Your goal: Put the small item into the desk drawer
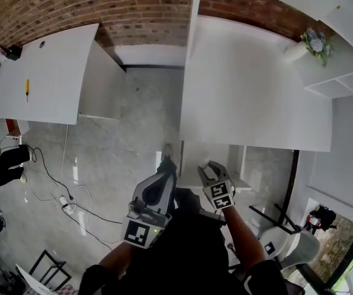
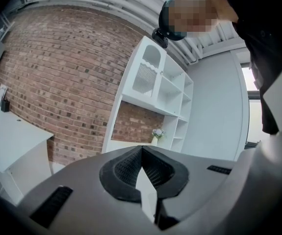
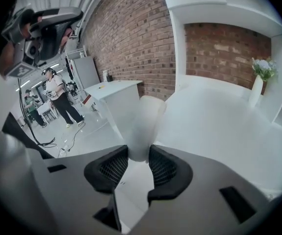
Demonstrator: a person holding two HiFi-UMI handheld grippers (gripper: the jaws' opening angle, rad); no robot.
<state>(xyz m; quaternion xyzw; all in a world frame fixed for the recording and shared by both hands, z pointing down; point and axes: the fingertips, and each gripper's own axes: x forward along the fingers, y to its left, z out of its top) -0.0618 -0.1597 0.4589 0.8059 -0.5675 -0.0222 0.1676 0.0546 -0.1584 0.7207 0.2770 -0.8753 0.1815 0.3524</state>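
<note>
My right gripper (image 3: 139, 153) is shut on a small white rounded item (image 3: 143, 121), which sticks out past the pads and slopes down toward the white desk (image 3: 214, 131). From the head view this gripper (image 1: 208, 166) hangs just off the desk's (image 1: 250, 91) near edge, over the white drawer unit (image 1: 237, 165) below it. Whether the drawer stands open I cannot tell. My left gripper (image 1: 166, 163) is beside it to the left, over the floor. Its pads (image 2: 131, 168) meet at the tips with nothing between them.
A vase of flowers (image 1: 314, 42) stands at the desk's far right corner, by a white shelf unit (image 2: 155, 82). A second white desk (image 1: 41, 78) with a yellow pen (image 1: 26, 86) stands at the left. Cables (image 1: 65, 195) lie on the floor. People (image 3: 57, 94) stand farther off.
</note>
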